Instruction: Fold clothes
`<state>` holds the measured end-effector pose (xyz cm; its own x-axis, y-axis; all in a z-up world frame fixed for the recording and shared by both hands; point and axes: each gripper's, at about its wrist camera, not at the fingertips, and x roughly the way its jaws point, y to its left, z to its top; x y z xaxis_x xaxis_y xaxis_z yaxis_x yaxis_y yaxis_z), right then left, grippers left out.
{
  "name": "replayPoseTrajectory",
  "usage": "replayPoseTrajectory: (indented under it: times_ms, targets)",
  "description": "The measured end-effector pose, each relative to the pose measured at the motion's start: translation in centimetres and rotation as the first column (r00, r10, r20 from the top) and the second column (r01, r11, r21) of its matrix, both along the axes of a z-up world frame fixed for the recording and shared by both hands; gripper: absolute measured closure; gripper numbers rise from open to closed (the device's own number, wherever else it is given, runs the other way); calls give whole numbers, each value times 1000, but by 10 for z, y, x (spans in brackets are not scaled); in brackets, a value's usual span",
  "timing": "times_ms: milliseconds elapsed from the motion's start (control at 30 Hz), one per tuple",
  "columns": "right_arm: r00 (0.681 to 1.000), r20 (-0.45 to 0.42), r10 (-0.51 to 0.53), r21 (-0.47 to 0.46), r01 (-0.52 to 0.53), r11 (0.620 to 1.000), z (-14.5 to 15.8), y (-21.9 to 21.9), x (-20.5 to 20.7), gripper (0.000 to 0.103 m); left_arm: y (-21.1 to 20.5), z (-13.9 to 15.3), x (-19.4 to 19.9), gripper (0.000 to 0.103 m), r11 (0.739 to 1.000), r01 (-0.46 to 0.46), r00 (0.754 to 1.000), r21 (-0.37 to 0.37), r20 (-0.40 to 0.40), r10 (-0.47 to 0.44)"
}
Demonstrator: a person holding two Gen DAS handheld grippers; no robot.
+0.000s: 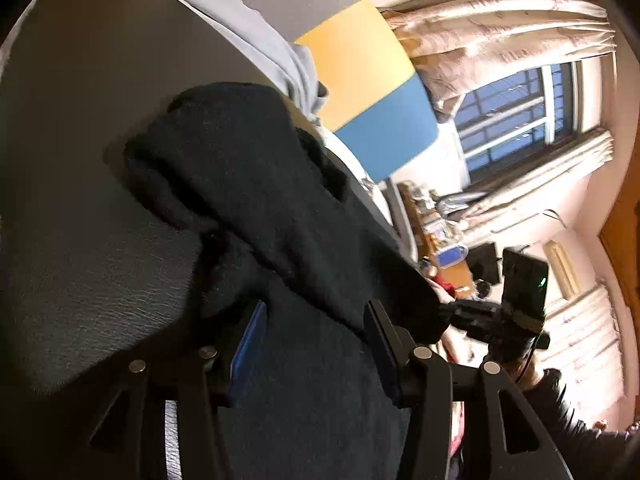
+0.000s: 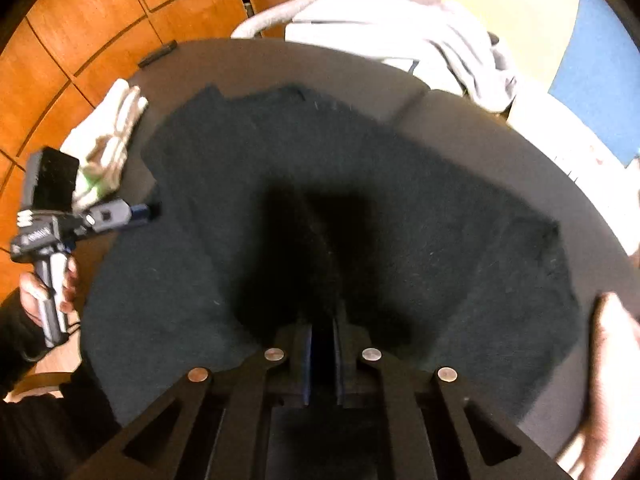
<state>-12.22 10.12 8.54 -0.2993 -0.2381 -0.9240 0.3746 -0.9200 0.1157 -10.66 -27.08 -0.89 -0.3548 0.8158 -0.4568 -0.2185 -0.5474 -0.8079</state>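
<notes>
A dark knit garment lies spread on a dark round table. My right gripper is shut on a raised fold of the garment near its front edge. My left gripper has its jaws apart, with the garment lying between and over its fingers. The left gripper also shows in the right wrist view at the garment's left edge. The right gripper also shows in the left wrist view at the far end of the cloth.
A pale grey garment lies at the table's far edge, also in the left wrist view. A white and beige folded cloth lies at the table's left. Wooden panels stand behind. A window with curtains is beyond.
</notes>
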Motion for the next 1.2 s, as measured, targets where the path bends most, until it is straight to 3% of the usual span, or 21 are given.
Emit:
replayPoseTrajectory:
  times_ms: [200,367,500,600,700,767,833,933,1100,1200]
  targets:
    - [997,-75,7,26,-6,1000,74,-6,1,95,15,3,-11,51,999,34,999,-17,-23,-34]
    - [991,-102,-87,20,90,996,115,24,-5,95,13,7,-26,48,1000,2,1000,3,-30,-2]
    - [973,-71,-219,85,224,971,94,71,-10,95,11,6,-26,47,1000,-1,1000,8,-15,1]
    - [934,-45,-354,126,356,926,59,115,-5,93,10,3,-23,47,1000,0,1000,14,2,0]
    - [889,-27,-457,-32,456,889,39,148,8,81,9,1,-22,46,999,-18,1000,50,26,16]
    - [856,-16,-517,-197,505,841,34,164,22,55,7,-2,-23,45,992,-35,998,121,59,28]
    - [837,-3,-548,-369,508,778,30,169,43,49,6,-6,-24,45,983,-64,995,172,86,50]
    - [812,58,-581,-527,519,673,13,170,73,49,8,-15,-28,44,973,-123,986,198,135,97]
    - [725,174,-666,-676,580,455,-32,179,109,48,6,-25,-38,44,932,-231,960,280,220,172]
    - [688,199,-698,-761,557,332,-46,179,112,48,7,-31,-43,44,902,-292,939,318,273,208]
